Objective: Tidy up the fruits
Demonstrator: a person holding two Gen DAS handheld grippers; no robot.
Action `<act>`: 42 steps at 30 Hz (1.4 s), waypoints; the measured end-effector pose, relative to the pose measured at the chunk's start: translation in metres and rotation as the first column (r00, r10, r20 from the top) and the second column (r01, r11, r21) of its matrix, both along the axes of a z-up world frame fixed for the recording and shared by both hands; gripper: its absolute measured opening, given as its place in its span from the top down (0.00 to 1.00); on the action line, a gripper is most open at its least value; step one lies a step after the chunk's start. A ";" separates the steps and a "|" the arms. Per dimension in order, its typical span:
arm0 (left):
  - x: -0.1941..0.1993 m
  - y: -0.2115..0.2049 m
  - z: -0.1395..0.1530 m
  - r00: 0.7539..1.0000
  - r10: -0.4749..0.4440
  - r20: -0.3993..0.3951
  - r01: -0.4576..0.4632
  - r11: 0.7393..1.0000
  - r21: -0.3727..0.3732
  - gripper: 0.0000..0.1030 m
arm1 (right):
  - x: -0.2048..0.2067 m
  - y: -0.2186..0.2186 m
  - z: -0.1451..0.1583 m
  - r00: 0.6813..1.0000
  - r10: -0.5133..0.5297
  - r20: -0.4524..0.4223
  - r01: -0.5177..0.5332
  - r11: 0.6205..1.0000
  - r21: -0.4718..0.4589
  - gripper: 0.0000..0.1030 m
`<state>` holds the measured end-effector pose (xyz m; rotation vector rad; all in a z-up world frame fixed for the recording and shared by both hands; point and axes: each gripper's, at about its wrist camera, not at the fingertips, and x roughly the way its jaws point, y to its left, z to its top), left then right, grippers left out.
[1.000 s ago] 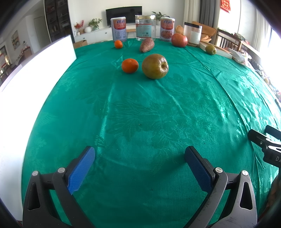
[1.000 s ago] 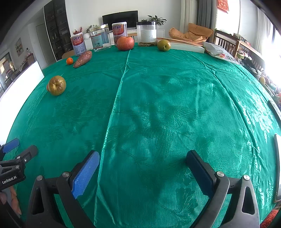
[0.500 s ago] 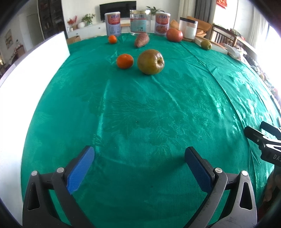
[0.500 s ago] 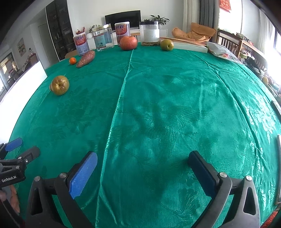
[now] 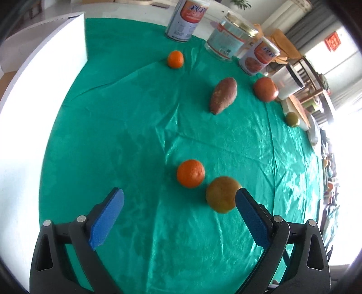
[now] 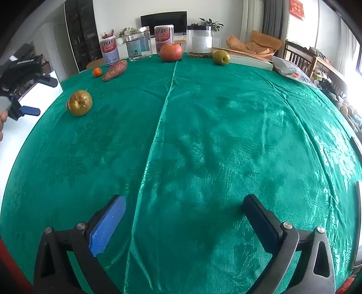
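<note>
The left gripper (image 5: 179,199) is hanging over the shiny green tablecloth (image 5: 140,126), its blue-padded jaws apart but closing, with nothing between them yet. The round golden-brown apple (image 5: 221,194) is sitting just at the tip of the finger at four o'clock in the left wrist view, and the larger round orange (image 5: 190,173) is lying just beside it, toward twelve o'clock of the gap. To take the apple cleanly, the jaws probably need shifting toward three o'clock so the fruit sits centred between the pads, not nudged by one tip into the orange.

The right gripper (image 6: 184,217) is resting spread wide over bare cloth, holding nothing. Open cloth is lying around it in every direction. A white board (image 5: 45,74) is bounding the cloth at nine o'clock; a reddish sweet potato (image 5: 222,95), a small orange (image 5: 175,59) and printed tins (image 5: 186,19) are standing well away toward twelve and one.
</note>
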<state>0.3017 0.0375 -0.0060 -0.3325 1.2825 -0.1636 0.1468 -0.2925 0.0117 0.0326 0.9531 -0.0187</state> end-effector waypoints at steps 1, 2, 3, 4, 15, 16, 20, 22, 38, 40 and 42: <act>0.008 -0.007 -0.005 1.000 -0.013 -0.023 0.013 1.000 0.017 0.18 | 0.000 0.000 0.000 1.000 0.001 0.000 -0.001 1.000 -0.001 0.00; 0.013 -0.011 -0.009 0.999 -0.015 -0.042 0.016 0.999 0.028 0.23 | 0.000 0.000 0.000 1.000 0.002 0.000 -0.002 1.000 -0.001 0.00; 0.017 -0.014 -0.015 0.998 -0.011 -0.066 0.013 0.999 0.035 0.28 | 0.000 0.000 0.000 1.000 0.003 0.000 -0.003 1.000 -0.001 0.00; 0.021 -0.017 -0.021 0.996 0.000 -0.088 0.003 0.999 0.035 0.28 | 0.000 0.000 0.000 1.000 0.003 -0.001 -0.003 1.000 -0.001 0.00; 0.015 -0.014 -0.026 0.998 -0.001 -0.058 0.005 0.998 0.066 0.69 | 0.001 0.001 0.001 1.000 0.006 0.000 -0.006 1.000 0.003 0.00; 0.006 -0.010 -0.021 0.999 -0.019 -0.039 0.022 0.996 0.084 0.69 | 0.001 0.000 0.001 1.000 0.006 -0.005 -0.006 1.000 0.010 0.00; -0.025 0.006 -0.013 0.997 -0.070 -0.017 0.071 0.990 0.119 0.69 | 0.034 0.022 0.023 0.990 0.132 -0.046 -0.120 0.971 0.205 0.00; -0.039 0.017 -0.013 0.997 -0.071 -0.021 0.073 0.991 0.114 0.69 | 0.071 0.046 0.036 0.972 0.221 -0.076 -0.193 0.941 0.277 0.00; -0.142 0.052 -0.025 0.997 -0.082 0.014 0.082 0.996 0.029 0.68 | 0.193 0.137 0.020 0.861 0.394 -0.323 -0.326 0.913 0.246 0.53; -0.149 0.052 -0.027 0.996 -0.084 0.022 0.084 0.996 0.023 0.68 | 0.170 0.125 0.017 0.857 0.412 -0.311 -0.351 0.907 0.232 0.53; -0.154 0.050 -0.028 0.995 -0.091 0.032 0.090 0.996 0.022 0.68 | 0.149 0.115 0.017 0.856 0.443 -0.266 -0.388 0.891 0.236 0.53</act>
